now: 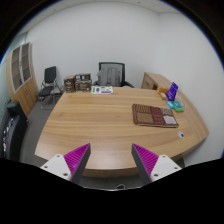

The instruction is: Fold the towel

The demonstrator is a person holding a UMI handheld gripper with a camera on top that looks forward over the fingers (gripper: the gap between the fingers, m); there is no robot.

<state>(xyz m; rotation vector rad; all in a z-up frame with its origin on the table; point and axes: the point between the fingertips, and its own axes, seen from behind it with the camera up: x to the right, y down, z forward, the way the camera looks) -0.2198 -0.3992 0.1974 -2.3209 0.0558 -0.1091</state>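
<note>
A brown checked towel (150, 114) lies flat on the right part of a large wooden table (95, 125). My gripper (111, 152) hovers over the table's near edge, well short of the towel and to its left. Its fingers stand open with magenta pads (76, 157) facing each other and nothing between them but bare tabletop.
Papers (102, 90) lie at the table's far side. Colourful items (175, 97) sit beyond the towel, with small white objects (171, 120) beside it. A black office chair (112, 72) stands behind the table, another chair (48, 82) and a cabinet (20, 65) to the left.
</note>
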